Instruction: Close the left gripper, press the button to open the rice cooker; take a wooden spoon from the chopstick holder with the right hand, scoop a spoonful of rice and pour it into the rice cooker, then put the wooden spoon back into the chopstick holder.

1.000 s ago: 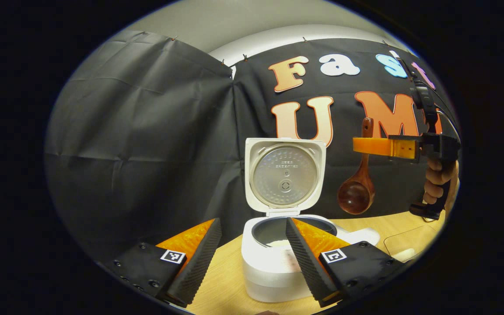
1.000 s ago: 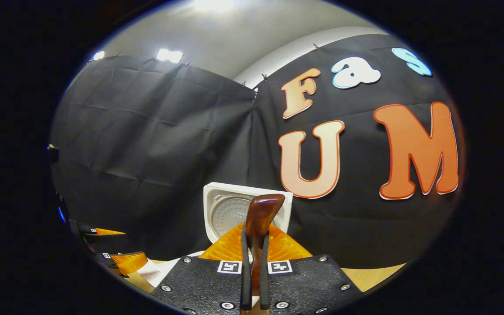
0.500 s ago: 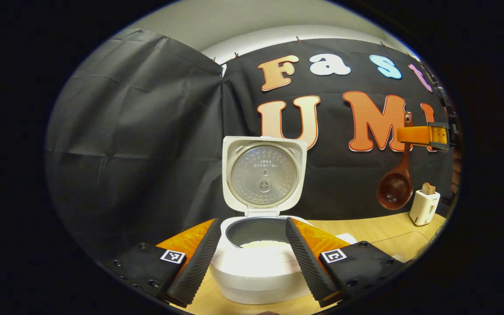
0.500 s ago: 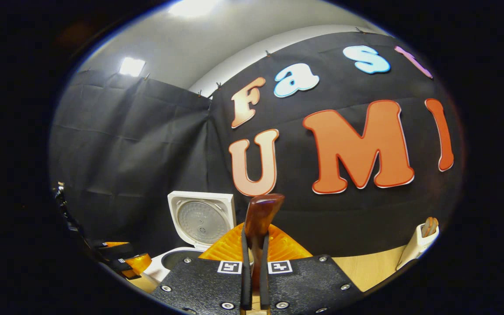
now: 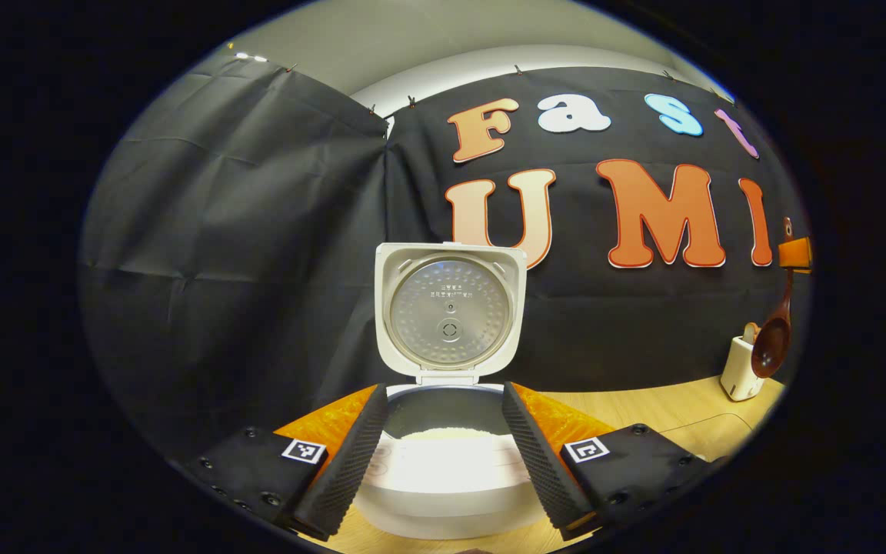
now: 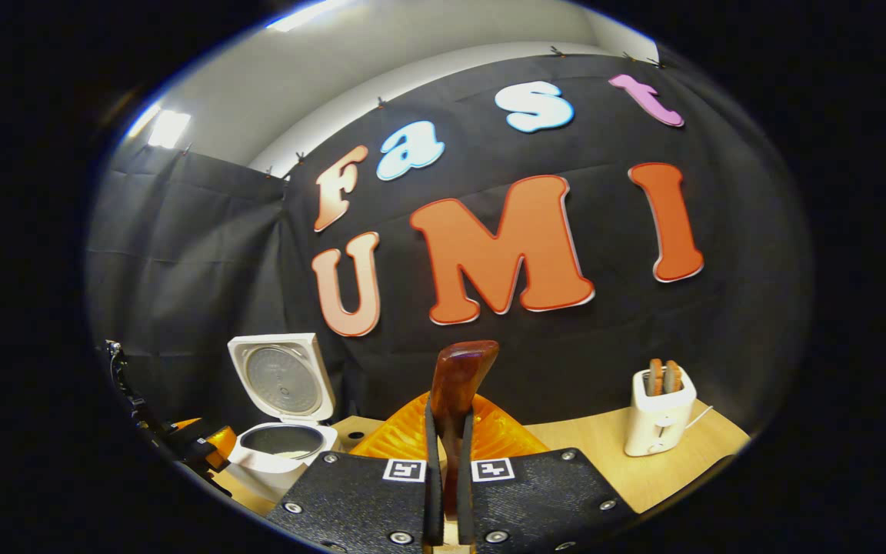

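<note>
Gripping wooden spoon [image 6: 454, 385], right tongs [image 6: 447, 492] clamped; left tongs [image 5: 439, 454] spread before lid-up rice cooker [image 5: 443, 462]; lid print unreadable.

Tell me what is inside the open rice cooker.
White rice lies in the rice cooker's grey inner pot. The front rim hides how deep the rice goes and the pot's bottom.
</note>
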Action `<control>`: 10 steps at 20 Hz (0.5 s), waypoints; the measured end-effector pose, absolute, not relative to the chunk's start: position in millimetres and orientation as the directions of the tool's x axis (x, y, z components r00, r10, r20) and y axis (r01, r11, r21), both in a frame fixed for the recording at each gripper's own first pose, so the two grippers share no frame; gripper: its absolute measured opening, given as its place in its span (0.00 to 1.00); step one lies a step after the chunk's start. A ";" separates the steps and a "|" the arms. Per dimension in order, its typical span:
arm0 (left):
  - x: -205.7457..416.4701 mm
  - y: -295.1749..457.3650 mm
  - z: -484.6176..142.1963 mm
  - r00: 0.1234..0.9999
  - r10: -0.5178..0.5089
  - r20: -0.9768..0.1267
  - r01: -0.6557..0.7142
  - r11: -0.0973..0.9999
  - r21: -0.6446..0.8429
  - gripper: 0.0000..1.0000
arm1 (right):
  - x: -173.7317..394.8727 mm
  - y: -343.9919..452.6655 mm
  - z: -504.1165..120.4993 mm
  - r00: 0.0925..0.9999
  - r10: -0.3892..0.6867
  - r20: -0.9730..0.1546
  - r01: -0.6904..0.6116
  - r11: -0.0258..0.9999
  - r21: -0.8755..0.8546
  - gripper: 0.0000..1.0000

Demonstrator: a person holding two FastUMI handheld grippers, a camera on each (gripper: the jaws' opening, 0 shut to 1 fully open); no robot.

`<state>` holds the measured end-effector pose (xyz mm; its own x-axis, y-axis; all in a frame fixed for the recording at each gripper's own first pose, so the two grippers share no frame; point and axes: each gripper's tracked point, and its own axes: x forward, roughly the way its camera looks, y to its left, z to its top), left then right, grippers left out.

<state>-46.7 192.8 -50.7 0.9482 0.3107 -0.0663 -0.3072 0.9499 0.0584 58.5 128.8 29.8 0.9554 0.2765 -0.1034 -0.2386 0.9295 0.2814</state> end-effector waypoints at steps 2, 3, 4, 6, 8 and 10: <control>-43.6 189.1 -50.9 0.948 0.312 -0.063 -0.309 0.950 0.051 0.96 | 50.3 99.9 25.3 0.968 0.224 -0.117 -0.185 0.944 0.273 0.07; -43.4 189.1 -51.3 0.946 0.319 -0.063 -0.316 0.947 0.050 0.96 | 46.4 87.6 21.0 0.971 0.201 -0.131 -0.160 0.949 0.272 0.07; -41.9 188.4 -51.0 0.945 0.322 -0.061 -0.320 0.946 0.048 0.95 | 42.4 76.9 14.8 0.972 0.185 -0.147 -0.141 0.953 0.267 0.07; -40.0 188.3 -52.1 0.938 0.341 -0.064 -0.338 0.940 0.048 0.97 | 33.3 55.5 4.3 0.970 0.154 -0.186 -0.098 0.955 0.279 0.07; -39.2 191.2 -51.4 0.933 0.356 -0.058 -0.354 0.934 0.040 0.97 | 27.7 46.1 -7.7 0.969 0.122 -0.216 -0.058 0.957 0.283 0.07; -37.8 190.4 -52.3 0.929 0.365 -0.058 -0.364 0.931 0.025 0.95 | 23.2 28.6 -18.7 0.968 0.077 -0.238 -0.012 0.964 0.265 0.07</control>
